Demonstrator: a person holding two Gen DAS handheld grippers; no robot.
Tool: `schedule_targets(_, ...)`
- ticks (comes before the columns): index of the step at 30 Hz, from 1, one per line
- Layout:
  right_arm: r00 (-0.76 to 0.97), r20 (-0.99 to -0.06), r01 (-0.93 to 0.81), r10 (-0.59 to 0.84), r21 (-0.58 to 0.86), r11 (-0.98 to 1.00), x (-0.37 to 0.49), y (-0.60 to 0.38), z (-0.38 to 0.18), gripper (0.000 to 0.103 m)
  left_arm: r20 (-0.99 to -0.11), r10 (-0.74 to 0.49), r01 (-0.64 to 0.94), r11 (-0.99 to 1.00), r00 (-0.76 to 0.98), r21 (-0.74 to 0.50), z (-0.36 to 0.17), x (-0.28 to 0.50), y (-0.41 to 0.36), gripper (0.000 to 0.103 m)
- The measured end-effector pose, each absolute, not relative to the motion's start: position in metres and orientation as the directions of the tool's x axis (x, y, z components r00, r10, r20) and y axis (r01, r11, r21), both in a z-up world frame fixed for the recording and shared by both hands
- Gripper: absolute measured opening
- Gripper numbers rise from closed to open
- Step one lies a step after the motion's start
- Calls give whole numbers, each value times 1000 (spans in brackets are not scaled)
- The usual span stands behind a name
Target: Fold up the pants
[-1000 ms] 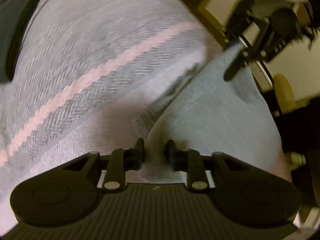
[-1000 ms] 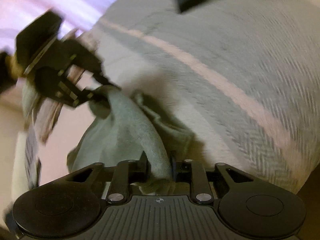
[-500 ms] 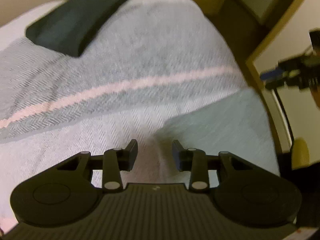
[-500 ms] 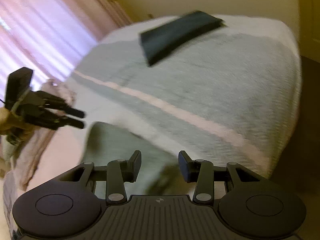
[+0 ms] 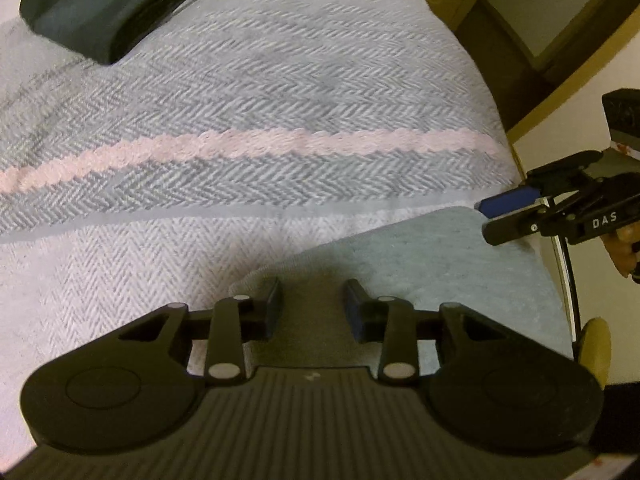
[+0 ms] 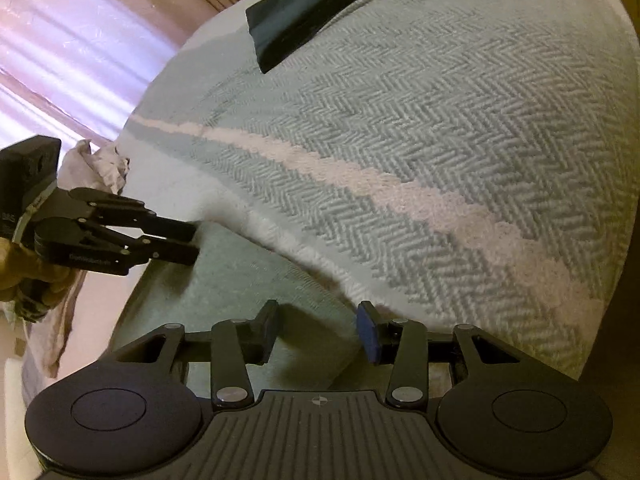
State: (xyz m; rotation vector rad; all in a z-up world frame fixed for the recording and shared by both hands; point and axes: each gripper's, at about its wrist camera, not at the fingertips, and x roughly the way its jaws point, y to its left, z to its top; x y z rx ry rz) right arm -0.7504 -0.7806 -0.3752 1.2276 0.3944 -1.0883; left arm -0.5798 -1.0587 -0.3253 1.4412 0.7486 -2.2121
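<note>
Both grippers have let go of the pants since a second ago, when each was clamped on a bunch of the grey-green cloth; now the pants [image 5: 420,256] lie flat on the bed [image 5: 120,264], at its near edge, on the white part of the herringbone blanket [image 6: 460,128] below its pink stripe [image 5: 280,140]. Left gripper [image 5: 312,308] hovers just over the pants with its jaws spread wide and nothing between them. Right gripper [image 6: 318,332] is likewise wide open and empty, over the cloth's other end. Each gripper shows in the other's view, fingers parted, near the pants' edge. A dark folded garment [image 5: 104,4] rests at the far side of the bed, well apart from the pants
</note>
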Motion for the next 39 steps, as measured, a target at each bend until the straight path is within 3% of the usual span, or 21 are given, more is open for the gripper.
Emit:
schedule_targets(4,424,-772,874,-474,486,-9,-744,-769,-344,39,-929,-41,593,-779,-368,-201,-322,-583,-1058,33)
schedule_targets(8,462,-727,872,-508,477,110,-715,-749,-316,39,-938,-59,616,-768,-342,-176,-320,-587,-1055,33)
schedule_targets(15,511,-757,856,-408,488,169,-693,-752,-373,39,-933,-106,644,-750,-343,-152,-332,-591,-1050,35)
schedule_targets(23,512,-780,858,-360,484,171,-703,-749,-333,40,-923,-157,775,-603,-351,-192,-297,-574,-1043,32)
schedule_targets(28,487,-788,872,-376,458,169,-699,-717,-303,52,-916,-228,843,-507,-331,-178,-256,-534,-998,36)
schedule_targets(33,457,-807,888,-375,434,148,-682,-674,-287,53,-902,-281,902,-375,-328,-212,-234,-475,-922,43)
schedule_targets(39,454,-818,891,-353,427,156,-639,-619,-275,54,-896,-325,953,-123,-303,-278,-229,-401,-822,44)
